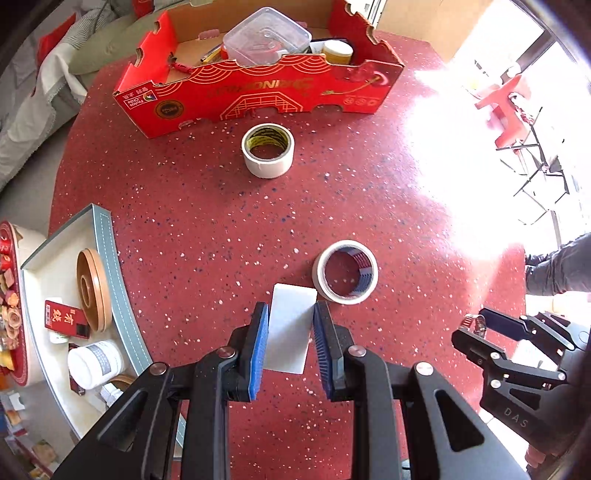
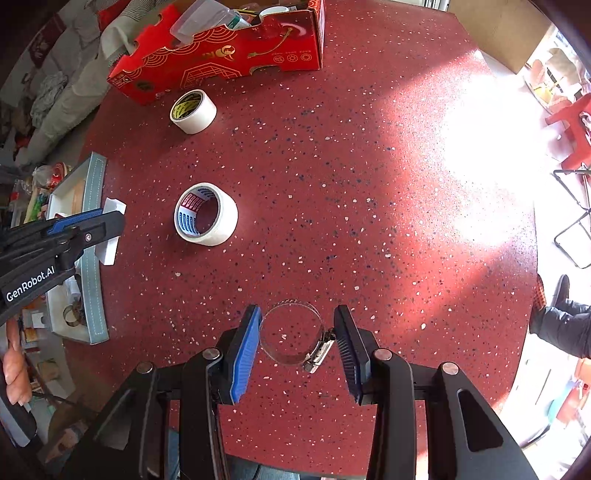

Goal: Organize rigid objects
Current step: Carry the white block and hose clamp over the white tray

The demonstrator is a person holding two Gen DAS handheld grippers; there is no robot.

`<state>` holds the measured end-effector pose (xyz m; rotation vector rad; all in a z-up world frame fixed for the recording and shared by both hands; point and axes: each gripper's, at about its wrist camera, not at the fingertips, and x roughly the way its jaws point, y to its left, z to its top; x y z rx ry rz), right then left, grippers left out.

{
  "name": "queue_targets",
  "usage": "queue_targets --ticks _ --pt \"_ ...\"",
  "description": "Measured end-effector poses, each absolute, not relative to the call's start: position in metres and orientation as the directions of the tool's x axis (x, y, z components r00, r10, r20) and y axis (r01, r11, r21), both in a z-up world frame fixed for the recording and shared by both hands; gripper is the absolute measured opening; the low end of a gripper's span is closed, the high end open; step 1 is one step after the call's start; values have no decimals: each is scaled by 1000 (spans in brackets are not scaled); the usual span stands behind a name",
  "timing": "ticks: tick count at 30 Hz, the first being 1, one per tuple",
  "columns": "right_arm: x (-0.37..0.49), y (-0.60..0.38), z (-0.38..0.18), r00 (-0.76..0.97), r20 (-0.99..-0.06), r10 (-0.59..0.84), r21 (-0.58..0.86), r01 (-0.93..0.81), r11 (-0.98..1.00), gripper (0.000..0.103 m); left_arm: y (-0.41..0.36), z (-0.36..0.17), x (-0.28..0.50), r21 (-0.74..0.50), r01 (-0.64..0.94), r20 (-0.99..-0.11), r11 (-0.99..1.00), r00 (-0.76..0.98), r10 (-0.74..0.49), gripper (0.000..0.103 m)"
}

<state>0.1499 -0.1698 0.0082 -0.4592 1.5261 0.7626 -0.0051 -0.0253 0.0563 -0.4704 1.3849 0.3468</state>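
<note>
Two hand-held grippers are working over a red speckled table (image 1: 207, 221), each clenched on one thing. The left hand-held gripper (image 1: 290, 339) is gripping a flat white card (image 1: 291, 325) between its blue pads, pointing down; the card's near edge is sitting below the pads, and whether it is touching the table cannot be told. The right hand-held gripper (image 2: 297, 338) is grasping a metal hose clamp (image 2: 291, 332), its ring spanning the gap between the pads, the screw housing lying against the right pad. In the left wrist view only a sliver of that clamp is showing at the right gripper's tip.

Two rolls of white tape are standing on the table: one with blue and red print inside its core (image 1: 345, 271), just beyond the card, and one with a yellow-printed core (image 1: 267, 149) farther off, near a red cardboard box (image 1: 258, 92). The box is holding a clear plastic container (image 1: 267, 35) and a yellow-lidded jar (image 1: 337, 51); other contents are hiding behind its front wall and cannot be made out.

At the left, a white tray with a grey-blue rim (image 1: 110, 258) is overhanging the table edge, holding a wooden ring (image 1: 94, 290), a small red box (image 1: 66, 319) and a white jar (image 1: 94, 363). Strong glare is washing out the far right of the table. A dark sleeve (image 1: 557, 266) is being cut off at the right edge, and fingers (image 2: 14, 365) are showing at the left edge of the right wrist view.
</note>
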Motion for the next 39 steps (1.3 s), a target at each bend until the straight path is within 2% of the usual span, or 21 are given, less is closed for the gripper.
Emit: queue_targets --ticks 4,12,24,39 --pt "118 -164 4 -125 -982 142 189 -719 669 42 -46 69 -27 -147 -461 -981 875 183 -68 26" --pt "70 -138 8 -92 -989 114 143 -765 628 42 -37 69 -66 -211 -424 -967 881 225 -123 26" --pt "-15 -104 22 -43 -997 71 80 -730 679 42 -22 73 -147 -307 -262 -930 915 286 -230 26" --pt "-68 -44 52 77 -995 69 -21 -803 595 42 55 88 -226 -276 -363 -914 890 387 -126 26"
